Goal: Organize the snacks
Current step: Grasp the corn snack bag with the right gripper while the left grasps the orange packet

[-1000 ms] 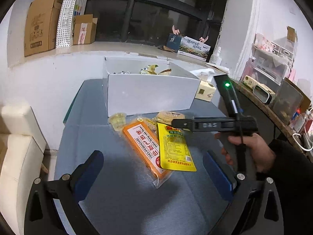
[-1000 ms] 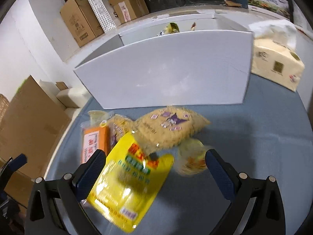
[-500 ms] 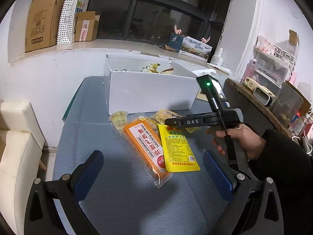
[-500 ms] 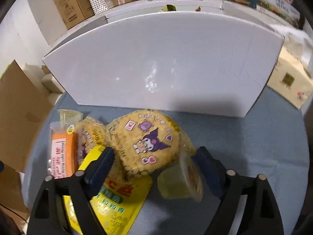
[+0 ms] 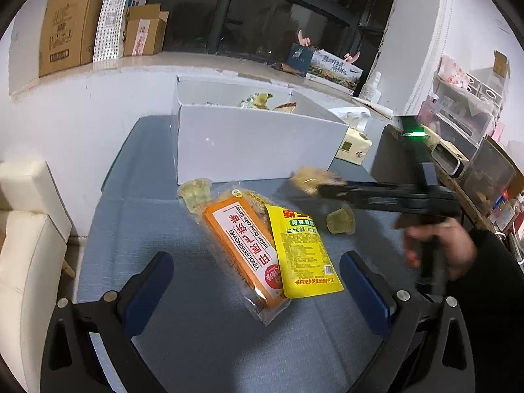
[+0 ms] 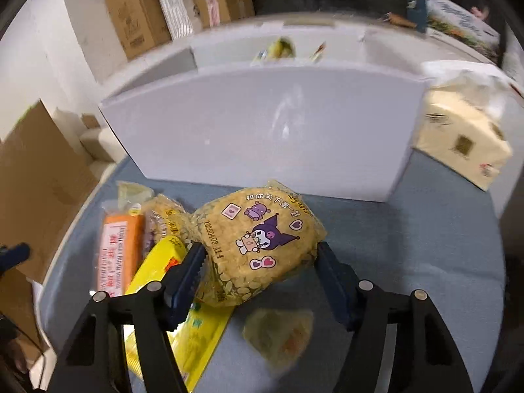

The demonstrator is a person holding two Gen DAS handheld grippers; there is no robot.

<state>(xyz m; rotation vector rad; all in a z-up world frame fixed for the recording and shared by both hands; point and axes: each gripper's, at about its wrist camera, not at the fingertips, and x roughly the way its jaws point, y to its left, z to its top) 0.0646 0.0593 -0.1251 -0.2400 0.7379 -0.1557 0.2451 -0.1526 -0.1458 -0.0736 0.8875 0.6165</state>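
Observation:
My right gripper [image 6: 258, 262] has its jaws closing, and both pads press the sides of a round yellow snack bag with a purple cartoon print [image 6: 258, 242]. In the left wrist view this bag [image 5: 312, 177] hangs just above the blue table, in front of the white box [image 5: 255, 144]. On the table lie an orange cake pack [image 5: 242, 249], a yellow pouch [image 5: 301, 252] and two jelly cups [image 5: 196, 193] [image 5: 340, 222]. My left gripper [image 5: 255, 285] hovers open over the orange pack, gripping nothing.
The white box [image 6: 262, 131] holds a few snacks at its back. A cream tissue pack [image 6: 458, 144] sits right of the box. Cardboard boxes [image 5: 65, 23] stand on the sill behind. A white seat [image 5: 23, 229] is left of the table, and shelves [image 5: 458, 114] are on the right.
The right gripper moved in over the cartoon bag, narrowed its jaws onto it and raised it off the table, uncovering a jelly cup. The left gripper stayed nearly still.

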